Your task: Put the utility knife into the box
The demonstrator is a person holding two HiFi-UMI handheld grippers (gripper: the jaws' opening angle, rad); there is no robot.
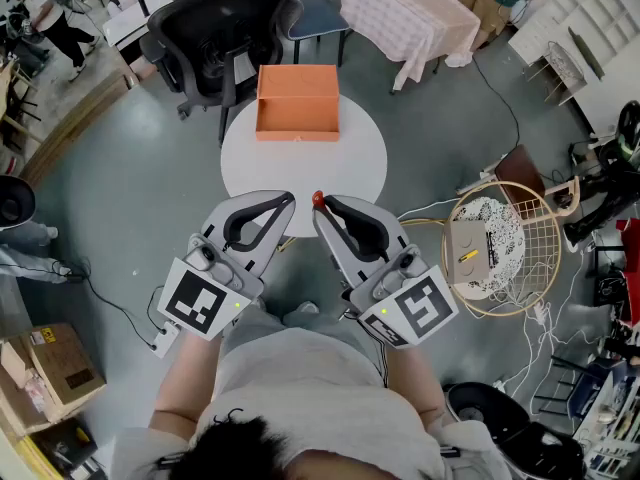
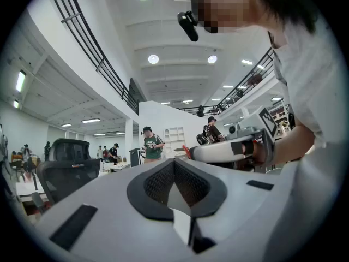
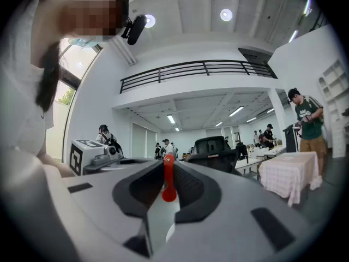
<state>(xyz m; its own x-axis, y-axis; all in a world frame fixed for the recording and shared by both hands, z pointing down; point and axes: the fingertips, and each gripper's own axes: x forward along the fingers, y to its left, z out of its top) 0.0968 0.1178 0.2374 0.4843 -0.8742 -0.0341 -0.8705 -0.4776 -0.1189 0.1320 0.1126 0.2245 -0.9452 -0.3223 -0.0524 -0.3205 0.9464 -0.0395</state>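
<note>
utility knife (image 3: 168, 180): red, pinched in right gripper (image 1: 323, 206), near table (image 1: 352, 171) edge | box (image 1: 297, 135): orange, open, well ahead | left gripper (image 1: 287, 201): jaws together, empty | step: carrying, likely | next: reach over box, lower, release

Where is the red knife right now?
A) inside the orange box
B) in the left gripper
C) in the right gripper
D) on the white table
C: the right gripper pinches the utility knife between its jaws, away from the box.
</note>
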